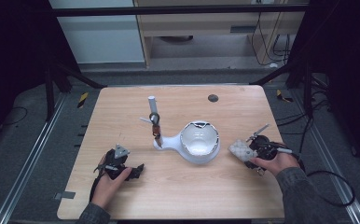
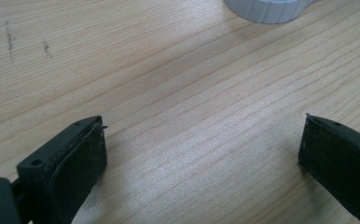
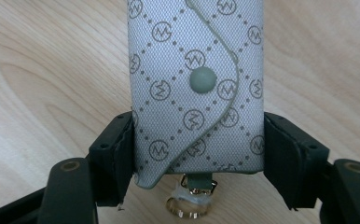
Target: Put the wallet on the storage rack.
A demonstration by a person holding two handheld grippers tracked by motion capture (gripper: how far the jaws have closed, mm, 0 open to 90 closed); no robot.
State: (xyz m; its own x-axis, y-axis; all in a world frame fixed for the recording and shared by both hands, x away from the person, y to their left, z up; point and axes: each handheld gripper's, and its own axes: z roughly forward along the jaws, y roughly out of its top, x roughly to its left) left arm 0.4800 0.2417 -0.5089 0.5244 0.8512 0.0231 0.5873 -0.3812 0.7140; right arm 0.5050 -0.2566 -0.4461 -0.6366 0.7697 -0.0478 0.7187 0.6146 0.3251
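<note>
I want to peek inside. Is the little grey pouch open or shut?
Shut. The pouch has its curved flap lying flat and the snap button sits on it.

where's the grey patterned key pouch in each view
High view: the key pouch lies right of the white bowl stand, in the right gripper.
Left gripper view: not in it.
Right gripper view: the pouch fills the centre, both pads against its sides.
Shared landmark: the wooden table.
</note>
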